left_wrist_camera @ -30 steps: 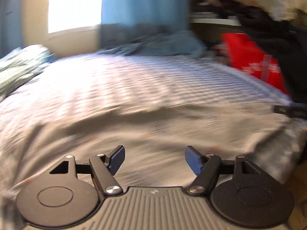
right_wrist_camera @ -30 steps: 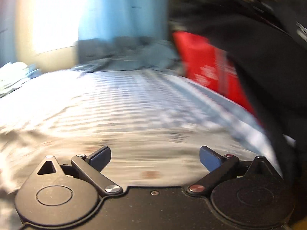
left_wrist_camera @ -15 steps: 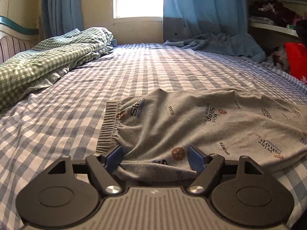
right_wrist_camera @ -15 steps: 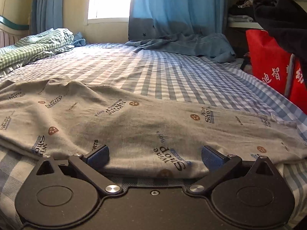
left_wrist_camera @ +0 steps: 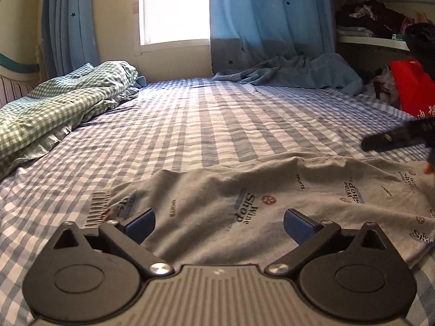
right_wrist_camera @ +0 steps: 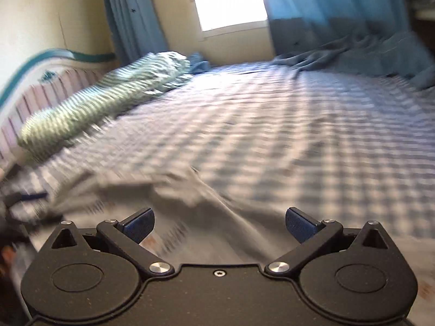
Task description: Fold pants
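Grey printed pants (left_wrist_camera: pixel 272 193) lie spread on the blue checked bed sheet (left_wrist_camera: pixel 190 130), with the ribbed waistband (left_wrist_camera: pixel 98 206) at the left. My left gripper (left_wrist_camera: pixel 218 224) is open just above the pants near the waistband, holding nothing. My right gripper (right_wrist_camera: pixel 219 224) is open over the pants (right_wrist_camera: pixel 217 217) in its blurred view, and also shows as a dark shape at the right edge of the left wrist view (left_wrist_camera: pixel 394 140).
A green checked duvet (left_wrist_camera: pixel 54 108) is bunched along the left side of the bed. A blue cloth (left_wrist_camera: pixel 293 73) lies at the far end under the curtains (left_wrist_camera: pixel 272 19). A red bag (left_wrist_camera: pixel 413 92) and shelves (left_wrist_camera: pixel 380 13) stand at the right.
Both grippers have opened wider and stay empty. The left one has moved over the pants. The right one has swung left and now looks across the bed toward the duvet.
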Motion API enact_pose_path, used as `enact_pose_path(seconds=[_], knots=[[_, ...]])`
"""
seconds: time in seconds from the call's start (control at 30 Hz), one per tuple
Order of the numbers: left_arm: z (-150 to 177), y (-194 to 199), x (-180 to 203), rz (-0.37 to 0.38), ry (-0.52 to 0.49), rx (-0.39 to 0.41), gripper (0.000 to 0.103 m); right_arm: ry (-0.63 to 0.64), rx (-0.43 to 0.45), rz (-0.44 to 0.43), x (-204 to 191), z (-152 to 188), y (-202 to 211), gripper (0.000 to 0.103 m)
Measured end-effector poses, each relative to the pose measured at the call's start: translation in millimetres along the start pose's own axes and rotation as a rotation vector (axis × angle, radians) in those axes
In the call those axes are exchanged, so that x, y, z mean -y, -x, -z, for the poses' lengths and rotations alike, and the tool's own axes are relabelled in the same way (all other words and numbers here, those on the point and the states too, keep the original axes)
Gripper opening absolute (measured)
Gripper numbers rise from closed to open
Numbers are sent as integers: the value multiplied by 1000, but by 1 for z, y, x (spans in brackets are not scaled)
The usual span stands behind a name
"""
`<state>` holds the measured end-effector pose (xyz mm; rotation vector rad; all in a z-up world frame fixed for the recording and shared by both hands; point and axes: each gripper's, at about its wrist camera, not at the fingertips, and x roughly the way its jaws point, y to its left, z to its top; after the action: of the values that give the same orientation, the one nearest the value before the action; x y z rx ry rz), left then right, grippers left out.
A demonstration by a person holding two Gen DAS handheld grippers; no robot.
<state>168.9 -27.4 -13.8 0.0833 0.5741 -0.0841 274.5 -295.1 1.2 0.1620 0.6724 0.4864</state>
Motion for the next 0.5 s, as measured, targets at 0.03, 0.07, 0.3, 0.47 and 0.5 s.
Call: enact_pose_path(seconds=[0.03,0.07,0.3,0.47,0.5], knots=[[2,-4,5,6,-11,-8,103,-29,-20,-50,0,-12,-17,102],[5,-8,10,12,-24,-22,103,-48,-40,-87,-1,-23,-32,102],[23,-14,17,24,-68,-43,103,65,-123,-103,-25,-43,-85,68],[26,-15,9,46,-17,-48,103,76,-139,-71,-28,-35,-92,29],[27,-15,9,50,-15,-46,103,74,-138,-62,-27,-34,-92,24]])
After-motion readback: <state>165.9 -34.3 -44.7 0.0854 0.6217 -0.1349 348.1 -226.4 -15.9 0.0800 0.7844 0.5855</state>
